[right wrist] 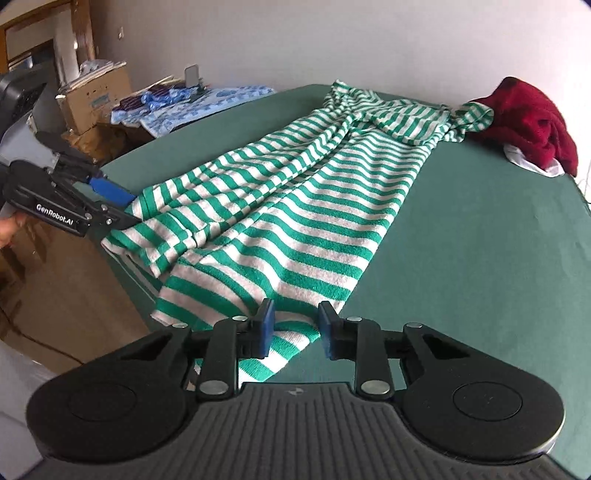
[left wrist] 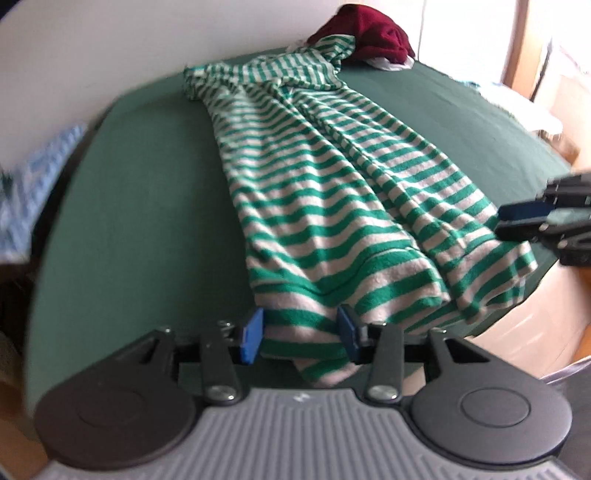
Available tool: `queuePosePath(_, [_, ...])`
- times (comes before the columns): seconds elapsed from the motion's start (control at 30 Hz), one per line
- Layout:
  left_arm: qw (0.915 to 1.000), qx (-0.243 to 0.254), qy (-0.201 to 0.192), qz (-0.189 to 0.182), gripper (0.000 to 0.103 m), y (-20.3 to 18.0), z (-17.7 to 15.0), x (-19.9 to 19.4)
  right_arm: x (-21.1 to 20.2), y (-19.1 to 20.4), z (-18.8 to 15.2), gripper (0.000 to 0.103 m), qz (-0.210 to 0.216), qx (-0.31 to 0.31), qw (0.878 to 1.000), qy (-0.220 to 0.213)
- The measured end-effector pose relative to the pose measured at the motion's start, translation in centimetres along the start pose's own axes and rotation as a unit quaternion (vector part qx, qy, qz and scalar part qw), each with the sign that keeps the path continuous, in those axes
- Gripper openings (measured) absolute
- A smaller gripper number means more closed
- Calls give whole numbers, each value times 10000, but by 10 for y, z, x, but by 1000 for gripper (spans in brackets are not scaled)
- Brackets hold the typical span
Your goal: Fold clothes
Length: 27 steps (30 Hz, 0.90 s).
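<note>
Striped top (left wrist: 332, 192) spread lengthwise on green table (left wrist: 140, 206), hem at 6 o'clock, neck end at 12. Bunched and rumpled at the far end, folds running down the middle. Hem corners draped just over the near table edge.

Left gripper (left wrist: 300, 334) at 6 o'clock in its own view — jaws apart, hem corner lying loosely between the blue pads (left wrist: 252, 338), pads not pressing the cloth. Seen from the right wrist at 9 o'clock, beside the other hem corner.

Right gripper (right wrist: 295, 325) likewise parted, hem corner between its pads (right wrist: 264, 328) but ungripped — cloth touching the left pad only, clear of the right one.

Red garment (left wrist: 365, 33) heaped at 1 o'clock, touching the top's sleeve. Cardboard box (right wrist: 96, 99) and blue patterned cloth (right wrist: 184, 105) off the table at 10 o'clock in the right view.
</note>
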<state>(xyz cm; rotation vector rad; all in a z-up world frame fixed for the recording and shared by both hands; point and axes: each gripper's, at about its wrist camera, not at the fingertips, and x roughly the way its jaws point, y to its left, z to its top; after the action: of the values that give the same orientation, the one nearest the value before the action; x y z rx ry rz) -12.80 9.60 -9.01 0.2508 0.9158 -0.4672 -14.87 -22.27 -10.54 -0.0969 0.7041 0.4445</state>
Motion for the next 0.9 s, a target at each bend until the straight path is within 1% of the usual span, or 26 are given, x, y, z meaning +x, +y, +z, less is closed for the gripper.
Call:
queuePosePath(0.07, [9997,-214,-102,-40,55,3,-4,0,-2,2,-4,28,-88,148,9998,-76])
queuePosePath(0.13, [9995,-282,-134,17,77,5,-6,2,-2,6,-4,29,-189,161,9996,-116])
queuePosePath(0.2, [9992,-356,-171,5,84,10,-7,2,-1,10,-4,29,-305,236,9992,-142])
queuePosePath(0.23, [9990,-393,-190,-1,83,12,-8,2,-1,11,-4,29,-365,308,9987,-149])
queuePosePath(0.27, [9989,-430,-208,-8,79,14,-9,2,-1,12,-4,29,-426,381,9982,-156])
queuePosePath(0.3, [9987,-467,-227,-14,69,16,-9,2,-1,15,-4,29,-510,397,9978,-140])
queuePosePath(0.33, [9992,-268,-298,-20,63,12,-12,-1,-2,18,-5,29,-594,412,9973,-125])
queuePosePath(0.4, [9993,154,-338,-17,61,1,-19,-6,-4,20,-6,31,-692,560,9960,-85])
queuePosePath(0.43, [9988,345,-343,-54,57,-3,-22,-9,-5,21,-7,30,-741,635,9952,-66])
queuePosePath(0.5, [9983,334,-355,-322,58,0,-21,-14,-8,24,-4,30,-856,762,9934,45])
queuePosePath(0.57, [9969,251,-602,-442,58,11,-18,-24,-13,25,0,30,-942,945,9910,117])
queuePosePath(0.6, [9964,125,-679,-492,65,20,-16,-26,-20,23,1,31,-905,1150,9892,37])
queuePosePath(0.63, [9957,-8,-749,-543,73,29,-14,-27,-26,21,1,33,-867,1355,9870,-44])
queuePosePath(0.67, [9951,-207,-682,-689,73,39,-12,-24,-28,19,-1,34,-752,1536,9853,-12])
queuePosePath(0.73, [9929,-452,-487,-986,69,51,-8,-16,-32,13,-5,34,-520,1894,9805,54])
queuePosePath(0.8, [9929,-271,-507,-1038,69,46,-7,-10,-29,14,-8,35,-557,2017,9778,101])
queuePosePath(0.9, [9915,-210,-542,-1167,68,40,-11,-3,-24,18,-13,35,-643,2109,9753,138])
